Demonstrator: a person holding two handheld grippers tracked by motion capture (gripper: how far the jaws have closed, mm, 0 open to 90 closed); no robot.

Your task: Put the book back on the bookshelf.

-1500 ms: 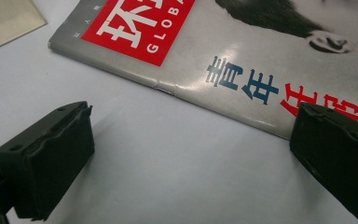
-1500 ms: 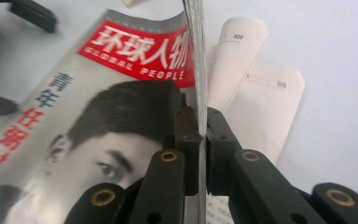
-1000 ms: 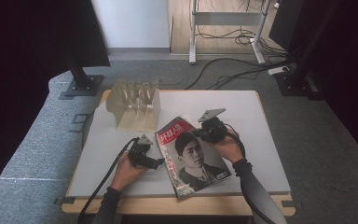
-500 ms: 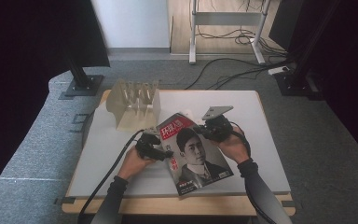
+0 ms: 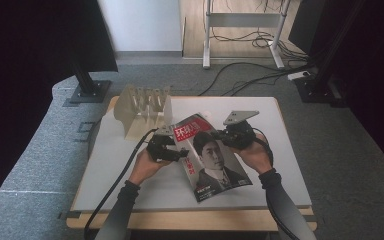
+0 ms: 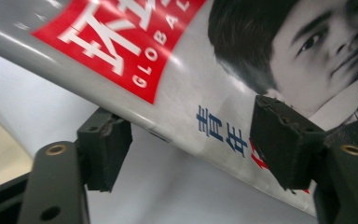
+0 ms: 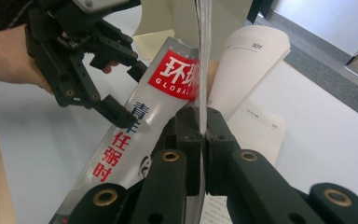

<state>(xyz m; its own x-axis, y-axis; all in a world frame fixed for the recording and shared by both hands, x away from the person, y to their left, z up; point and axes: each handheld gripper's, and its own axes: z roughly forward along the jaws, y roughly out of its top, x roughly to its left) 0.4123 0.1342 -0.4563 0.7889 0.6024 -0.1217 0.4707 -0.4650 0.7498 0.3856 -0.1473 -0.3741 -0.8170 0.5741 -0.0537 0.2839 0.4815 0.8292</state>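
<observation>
while the right gripper (image 7: 200, 140) clamps the magazine (image 5: 207, 155), the left gripper's (image 6: 191, 140) closing jaws straddle its spine, not pressing.

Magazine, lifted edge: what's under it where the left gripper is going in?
Under the raised spine edge of the magazine, bare white table shows, with one jaw of the left gripper beneath it. The area under the far side is covered by the cover.

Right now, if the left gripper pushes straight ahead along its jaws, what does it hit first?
Most likely the magazine: its spine edge already sits between the left gripper jaws, which have just been closing and do not yet pinch it.
</observation>
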